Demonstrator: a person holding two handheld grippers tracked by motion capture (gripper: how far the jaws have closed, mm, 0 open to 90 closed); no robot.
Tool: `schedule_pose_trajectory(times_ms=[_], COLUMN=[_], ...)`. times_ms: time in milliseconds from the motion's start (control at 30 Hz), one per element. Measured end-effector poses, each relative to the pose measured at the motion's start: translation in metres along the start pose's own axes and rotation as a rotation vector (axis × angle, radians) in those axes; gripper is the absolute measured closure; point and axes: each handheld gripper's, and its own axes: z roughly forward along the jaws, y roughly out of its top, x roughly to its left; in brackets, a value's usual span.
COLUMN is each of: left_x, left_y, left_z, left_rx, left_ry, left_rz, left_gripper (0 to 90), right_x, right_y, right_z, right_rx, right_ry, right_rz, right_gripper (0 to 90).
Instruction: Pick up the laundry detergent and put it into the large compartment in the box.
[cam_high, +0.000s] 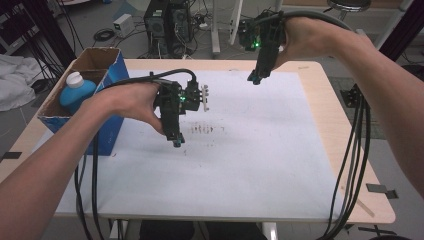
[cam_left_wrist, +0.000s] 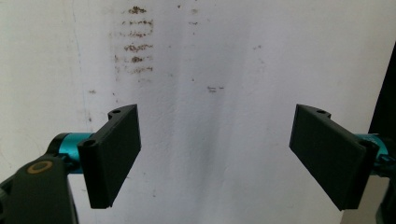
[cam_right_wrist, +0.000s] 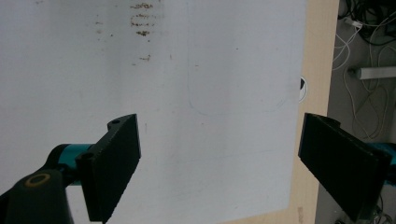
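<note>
Your two forearms come in closest in the high view, the left one angled up from the lower left corner, the right one sweeping in from the right edge and reaching far forward. Your left hand (cam_high: 131, 101) wraps the left gripper (cam_high: 175, 142) from the side, wrist bent so the jaws point straight down at the white mat (cam_high: 260, 150). Those jaws stand wide apart with nothing between them; in the left gripper view bare mat lies between them and a patch of brown smudges (cam_left_wrist: 134, 46) sits ahead of the left jaw.

Your right hand (cam_high: 306, 37) holds the right gripper (cam_high: 255, 77) higher and farther out, over the mat's far edge, tilted down. Its jaws are also spread and empty; the right gripper view shows mat between them and the wooden table (cam_right_wrist: 317, 56) edge ahead of the right jaw.

Off to the left of your left gripper, a blue box (cam_high: 107, 80) holds a blue bottle (cam_high: 76, 90) with a white cap.
</note>
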Motion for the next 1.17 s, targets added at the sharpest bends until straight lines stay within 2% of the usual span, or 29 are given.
schedule_pose_trajectory(times_ms=[133, 400, 500, 567, 867, 933, 967, 1167], left_x=[0.0007, -0.0007, 0.0003, -0.0012, 0.0001, -0.0019, -0.0012, -0.0015], left_y=[0.0001, 0.0008, 0.0012, 0.0012, 0.0024, 0.0023, 0.0025, 0.0013], left_z=[-0.0005, 0.0009, -0.0002, 0.0002, -0.0009, 0.0, -0.001, -0.0025], left_rx=[0.005, 0.007, 0.021, 0.007, 0.034, 0.012, 0.021, 0.007], left_ry=[0.0, -0.006, -0.002, -0.005, -0.004, -0.008, -0.006, -0.001], left_rz=[0.013, 0.003, 0.022, 0.01, 0.039, 0.018, 0.03, 0.023], left_gripper=[16.6, 16.6, 16.6, 16.6, 16.6, 16.6, 16.6, 16.6], right_x=[-0.0003, 0.001, 0.0014, 0.0015, 0.0024, 0.0027, 0.0029, 0.0021], right_y=[0.0002, 0.0014, 0.002, 0.0018, 0.0026, 0.0029, 0.0031, 0.0044], right_z=[0.0002, -0.0001, -0.0011, -0.0011, -0.002, -0.0023, -0.0025, -0.0021], right_rx=[-0.003, -0.005, -0.005, -0.005, -0.006, -0.008, -0.009, -0.015], right_ry=[0.001, 0.0, -0.001, 0.0, -0.002, -0.001, -0.002, -0.001], right_rz=[0.003, -0.002, -0.004, -0.002, -0.004, -0.003, -0.001, -0.003], right_gripper=[12.2, 12.1, 12.1, 12.1, 12.2, 12.1, 12.1, 12.1])
